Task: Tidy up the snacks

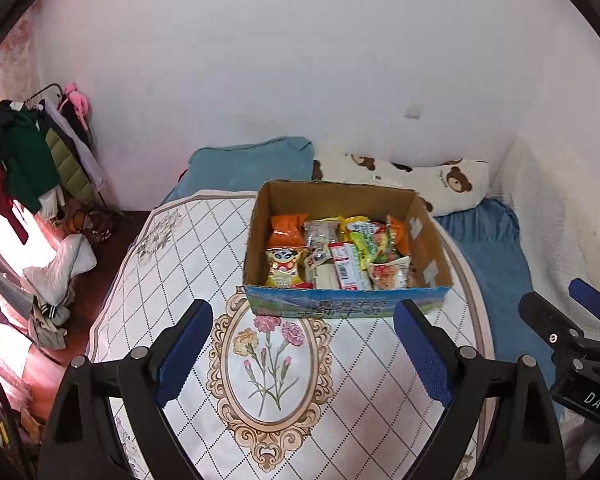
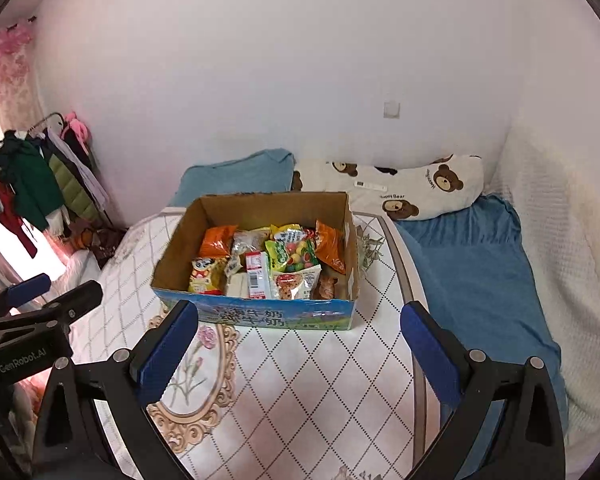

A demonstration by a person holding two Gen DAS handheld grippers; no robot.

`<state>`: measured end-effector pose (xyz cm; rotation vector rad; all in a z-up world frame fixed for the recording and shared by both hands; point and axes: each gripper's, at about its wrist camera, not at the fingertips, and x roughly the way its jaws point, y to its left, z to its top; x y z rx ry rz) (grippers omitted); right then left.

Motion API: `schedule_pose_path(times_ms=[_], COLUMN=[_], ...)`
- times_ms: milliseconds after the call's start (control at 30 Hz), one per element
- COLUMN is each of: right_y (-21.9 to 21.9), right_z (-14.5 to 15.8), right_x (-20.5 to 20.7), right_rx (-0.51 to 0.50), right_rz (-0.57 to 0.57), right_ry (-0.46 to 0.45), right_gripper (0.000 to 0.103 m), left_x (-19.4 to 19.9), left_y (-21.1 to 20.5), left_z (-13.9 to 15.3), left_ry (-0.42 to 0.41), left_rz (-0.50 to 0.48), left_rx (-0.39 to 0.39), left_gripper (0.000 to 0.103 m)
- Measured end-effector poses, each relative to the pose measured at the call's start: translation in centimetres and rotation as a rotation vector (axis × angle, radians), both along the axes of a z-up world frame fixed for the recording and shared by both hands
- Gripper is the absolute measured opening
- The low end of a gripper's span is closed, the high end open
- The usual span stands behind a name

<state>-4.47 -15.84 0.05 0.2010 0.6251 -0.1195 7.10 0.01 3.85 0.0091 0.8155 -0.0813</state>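
A cardboard box (image 1: 428, 236) with a blue printed front stands on the patterned table (image 1: 172, 264); it also shows in the right wrist view (image 2: 180, 240). It holds several snack packets, among them an orange bag (image 1: 287, 231), a panda packet (image 1: 283, 266) and a green fruit-candy bag (image 2: 292, 256). My left gripper (image 1: 303, 316) is open and empty, just short of the box's front. My right gripper (image 2: 299, 324) is open and empty, also near the box's front. Each gripper shows at the edge of the other's view.
The table (image 2: 320, 376) has a floral oval print. Behind it lie a blue cushion (image 1: 244, 164) and a bear-print pillow (image 1: 428, 184). A blue blanket (image 2: 472, 272) lies to the right. A clothes rack (image 1: 32, 160) stands at the far left.
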Motion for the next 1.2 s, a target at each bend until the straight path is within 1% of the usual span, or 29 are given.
schedule_pose_path(times_ms=[233, 467, 533, 600, 667, 933, 1200], right_y=[0.5, 0.1, -0.2, -0.4, -0.6, -1.4, -2.2], right_z=[1.4, 1.1, 0.8, 0.4, 0.0, -2.0, -4.0], right_x=[-3.0, -2.9, -2.4, -1.9, -1.2, 2.2, 5.7], right_rx=[-0.009, -0.005, -0.01, -0.01, -0.012, -0.009, -0.014], right_rz=[-0.004, -0.004, -0.011, -0.017, -0.021, -0.028, -0.052], right_ry=[-0.031, -0.028, -0.024, -0.023, -0.021, -0.01, 0.009], right_gripper=[0.103, 0.103, 0.103, 0.103, 0.103, 0.103, 0.103], left_x=[-1.7, -1.4, -0.9, -0.1, 0.4, 3.2, 6.0], left_y=[-0.3, -0.3, -0.3, -0.1, 0.1, -0.2, -0.9], left_z=[0.7, 0.2, -0.3, -0.9, -1.3, -2.8, -5.0], left_ry=[-0.004, -0.011, 0.0, 0.018, 0.016, 0.01, 0.039], left_rz=[-0.02, -0.011, -0.006, 0.0, 0.011, 0.04, 0.039], left_rx=[-0.018, -0.008, -0.009, -0.018, -0.02, 0.022, 0.051], left_gripper=[0.093, 0.093, 0.093, 0.102, 0.102, 0.102, 0.102])
